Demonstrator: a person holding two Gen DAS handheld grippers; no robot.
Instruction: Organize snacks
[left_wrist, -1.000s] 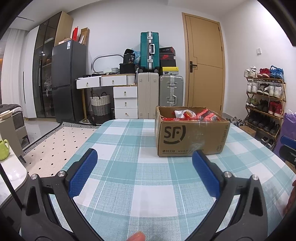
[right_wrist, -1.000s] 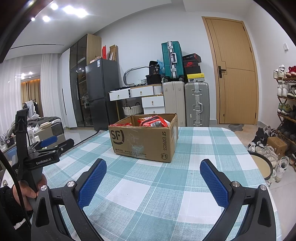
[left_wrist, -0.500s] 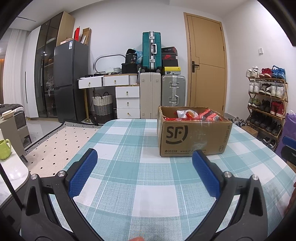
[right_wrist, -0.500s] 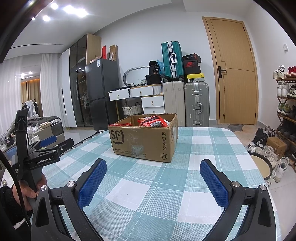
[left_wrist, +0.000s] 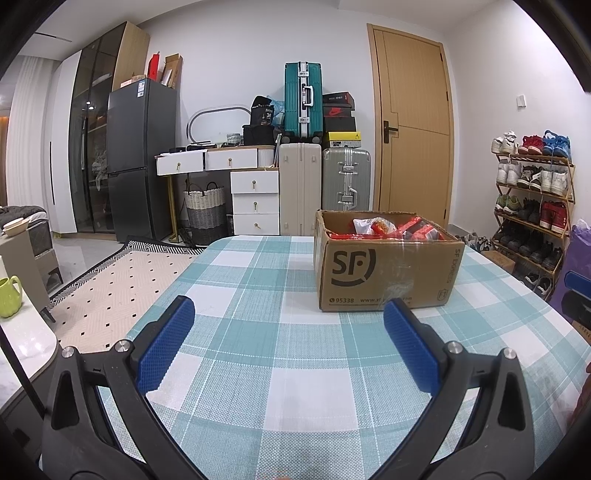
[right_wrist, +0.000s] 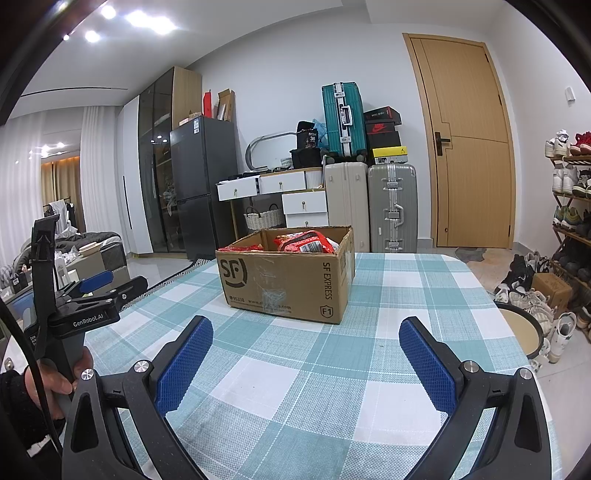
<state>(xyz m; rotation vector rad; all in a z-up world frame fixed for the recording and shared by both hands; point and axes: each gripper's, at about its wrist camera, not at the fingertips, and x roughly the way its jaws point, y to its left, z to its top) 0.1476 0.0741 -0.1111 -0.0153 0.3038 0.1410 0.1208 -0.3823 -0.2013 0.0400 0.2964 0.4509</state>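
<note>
Left gripper (left_wrist: 288, 319) fingers spread, empty | right gripper (right_wrist: 306, 341) likewise | SF cardboard box (right_wrist: 286, 278) on checked tabletop (right_wrist: 332, 387), red snack packets (right_wrist: 304, 240) inside | risk: light box skids, slick packets slip.

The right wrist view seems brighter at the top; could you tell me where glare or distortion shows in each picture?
Right wrist view: ceiling lights blow out white at upper left, and the door bows outward. Left wrist view: no lamps in frame, even light, the shoe rack leans near the rim; dark corners in both.
</note>
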